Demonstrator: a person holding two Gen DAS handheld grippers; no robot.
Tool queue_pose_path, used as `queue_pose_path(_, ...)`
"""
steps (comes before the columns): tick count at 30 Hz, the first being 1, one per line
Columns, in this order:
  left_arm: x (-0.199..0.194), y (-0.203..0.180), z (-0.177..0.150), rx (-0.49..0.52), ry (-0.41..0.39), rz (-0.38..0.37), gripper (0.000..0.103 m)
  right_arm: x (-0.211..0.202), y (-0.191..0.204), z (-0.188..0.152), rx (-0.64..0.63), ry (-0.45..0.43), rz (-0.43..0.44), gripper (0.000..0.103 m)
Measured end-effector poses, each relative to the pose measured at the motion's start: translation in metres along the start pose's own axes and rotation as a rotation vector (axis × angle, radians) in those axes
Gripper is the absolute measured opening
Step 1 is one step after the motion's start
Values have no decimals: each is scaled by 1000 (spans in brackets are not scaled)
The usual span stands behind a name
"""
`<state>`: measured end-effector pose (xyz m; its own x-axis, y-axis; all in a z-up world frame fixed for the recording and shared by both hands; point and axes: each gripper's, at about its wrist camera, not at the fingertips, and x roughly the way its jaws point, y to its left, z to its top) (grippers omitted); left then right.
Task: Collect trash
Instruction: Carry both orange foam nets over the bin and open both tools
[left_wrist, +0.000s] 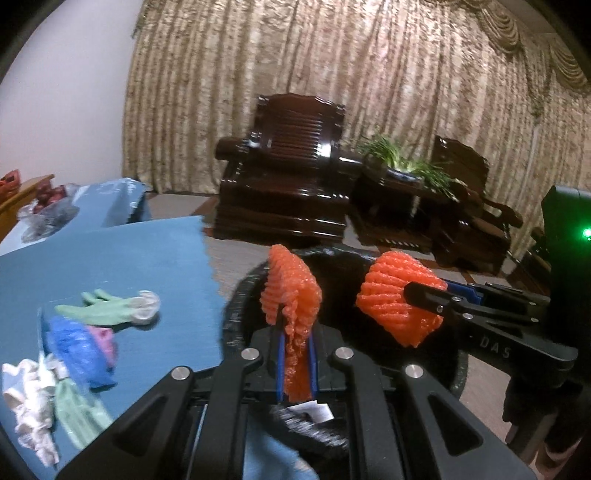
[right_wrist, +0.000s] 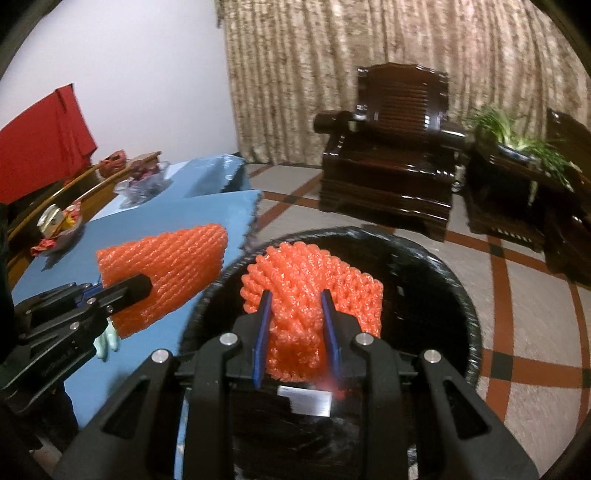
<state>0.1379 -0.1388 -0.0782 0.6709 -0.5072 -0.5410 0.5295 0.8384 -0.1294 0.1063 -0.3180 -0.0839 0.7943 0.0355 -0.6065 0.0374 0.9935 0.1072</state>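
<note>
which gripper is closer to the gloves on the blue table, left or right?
Left. The left gripper, shut on an orange foam net, is at the bin's table-side rim, next to the gloves. The right gripper, holding its own net, is over the bin, farther off.

A patterned beige curtain (left_wrist: 332, 74) hangs across the far wall, with a scalloped valance (left_wrist: 535, 40) along its top at the right. In front of it stands a dark, glossy wooden armchair (right_wrist: 391, 147) with a slatted back. Just beside the armchair is a low dark side table (left_wrist: 391, 206) carrying a potted green plant (left_wrist: 384, 151), and a second dark chair (left_wrist: 476, 218) sits past it. The floor (right_wrist: 524, 317) is pale tile crossed by red-brown bands with dark squares at their crossings. Against the plain white wall (right_wrist: 147, 74) a red cloth (right_wrist: 44, 140) hangs over a wooden rail (right_wrist: 66, 192)
</note>
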Motion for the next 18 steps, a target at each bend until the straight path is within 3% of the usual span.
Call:
queue_pose_path(4,16,-13,0,16,16,-31,10,3,-22,-8,36,14,-30,28)
queue_pose_path(10,36,-25,0,21,47,-69,12,6,-46,-20,75,29,-85,42)
queue_pose_path(11,37,-25,0,18,51,-72,18,5,-48,-22,76,30,-94,51)
queue_pose_path(12,38,-26,1,16,54,-76,25,5,-50,-23,77,29,-108,68)
queue_pose_path(14,37,-23,0,3,58,-83,53,2,-53,-26,80,19,-154,87)
queue_pose_path(18,29,-11,-2,-19,46,-66,63,-1,-59,-30,104,6,-183,92)
